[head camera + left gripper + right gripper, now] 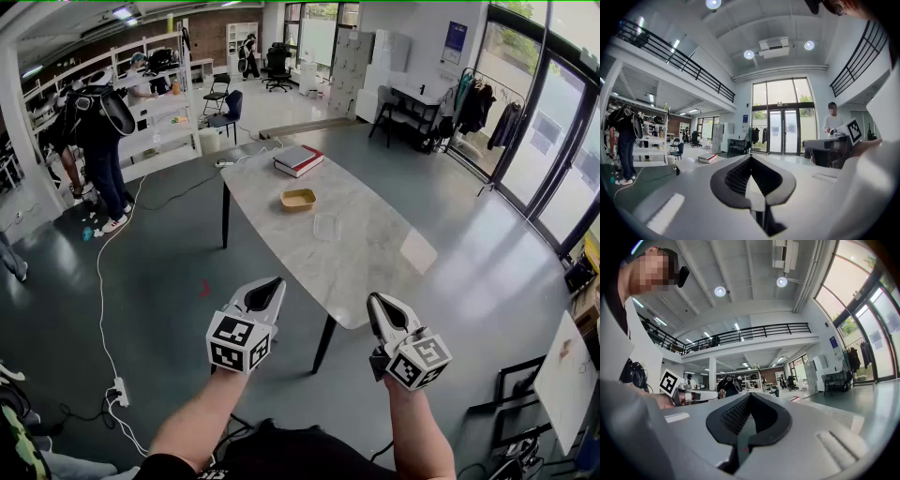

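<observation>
Both grippers closed and empty, at the table's near end.
Head view: left gripper [270, 285] and right gripper [377, 302] held by the near end of the table [375, 267], clear box [326, 226] and yellow tray [298, 199] well ahead of the jaws. Left gripper view: jaws pressed together, nothing between; books [708, 158] far ahead, to the left. Right gripper view: jaws together, gripping nothing.

Around the room

A person [97, 131] with a black backpack stands beside white shelving [167, 111]. A white cable [97, 281] trails over the grey floor [173, 272] to a power strip [119, 391]. Clothes hang on a rack [480, 103] near the glass doors [548, 141]
</observation>
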